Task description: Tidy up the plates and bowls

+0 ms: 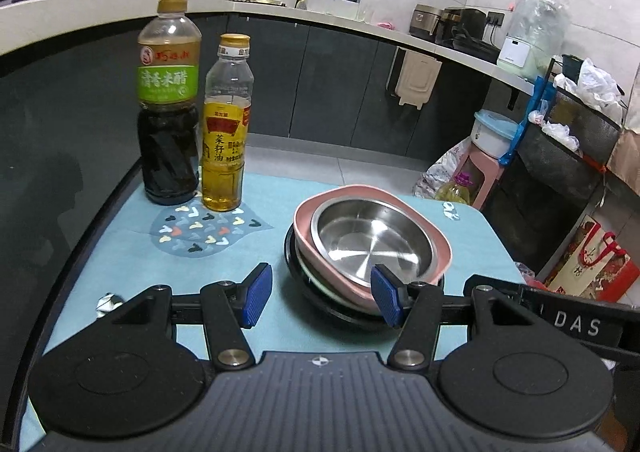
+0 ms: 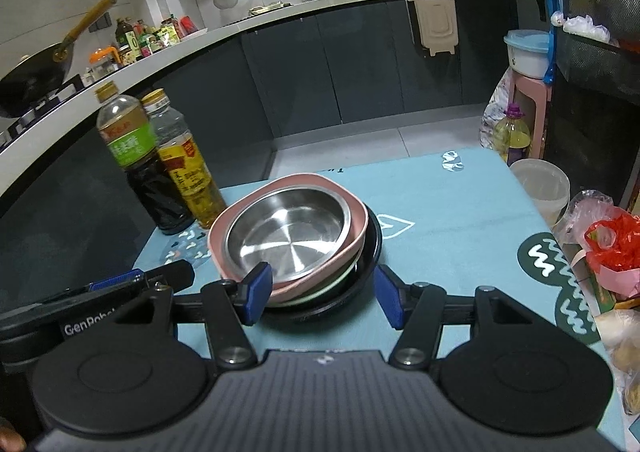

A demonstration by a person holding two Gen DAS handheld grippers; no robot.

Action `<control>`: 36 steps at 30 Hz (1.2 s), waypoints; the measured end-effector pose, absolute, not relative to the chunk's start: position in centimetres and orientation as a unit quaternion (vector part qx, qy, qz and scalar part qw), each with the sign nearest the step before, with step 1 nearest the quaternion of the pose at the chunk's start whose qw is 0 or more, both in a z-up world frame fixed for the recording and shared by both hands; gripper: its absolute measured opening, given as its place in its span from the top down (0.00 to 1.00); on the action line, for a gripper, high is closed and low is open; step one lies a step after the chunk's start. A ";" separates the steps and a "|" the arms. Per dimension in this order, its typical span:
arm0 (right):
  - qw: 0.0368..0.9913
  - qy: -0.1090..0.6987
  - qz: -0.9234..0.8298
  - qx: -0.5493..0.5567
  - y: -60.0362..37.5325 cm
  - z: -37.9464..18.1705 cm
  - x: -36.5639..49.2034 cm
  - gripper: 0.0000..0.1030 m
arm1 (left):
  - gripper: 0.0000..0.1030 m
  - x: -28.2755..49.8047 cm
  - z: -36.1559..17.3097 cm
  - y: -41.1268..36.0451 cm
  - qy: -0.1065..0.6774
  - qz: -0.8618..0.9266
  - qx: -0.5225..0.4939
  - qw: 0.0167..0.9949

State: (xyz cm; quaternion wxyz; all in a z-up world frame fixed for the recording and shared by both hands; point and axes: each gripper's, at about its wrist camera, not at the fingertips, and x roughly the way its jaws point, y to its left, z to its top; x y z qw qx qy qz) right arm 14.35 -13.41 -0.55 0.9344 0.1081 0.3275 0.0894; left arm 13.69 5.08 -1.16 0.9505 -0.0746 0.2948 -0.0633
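A stack of dishes stands on the blue mat: a steel bowl sits in a pink square bowl, over a pale plate and a black plate at the bottom. The stack also shows in the right wrist view, with the steel bowl, pink bowl and black plate. My left gripper is open and empty, just left of the stack's near edge. My right gripper is open and empty, with its jaws either side of the stack's near rim.
A dark vinegar bottle and a yellow oil bottle stand at the mat's far left. The left gripper's body lies left of the right one. A white tub and bags sit at the right edge.
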 end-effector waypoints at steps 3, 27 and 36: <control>0.938 0.319 0.087 0.105 -13.2 -0.3 13.1 0.49 | 0.50 12.3 -0.9 5.1 0.285 -0.064 -0.068 0.954; 0.951 0.288 0.072 0.083 -11.2 0.4 6.9 0.48 | 0.50 5.5 -0.7 5.7 0.265 -0.034 -0.037 0.963; 0.949 0.293 0.073 0.087 -10.6 0.0 5.8 0.48 | 0.50 4.2 -0.5 5.9 0.256 -0.026 -0.026 0.966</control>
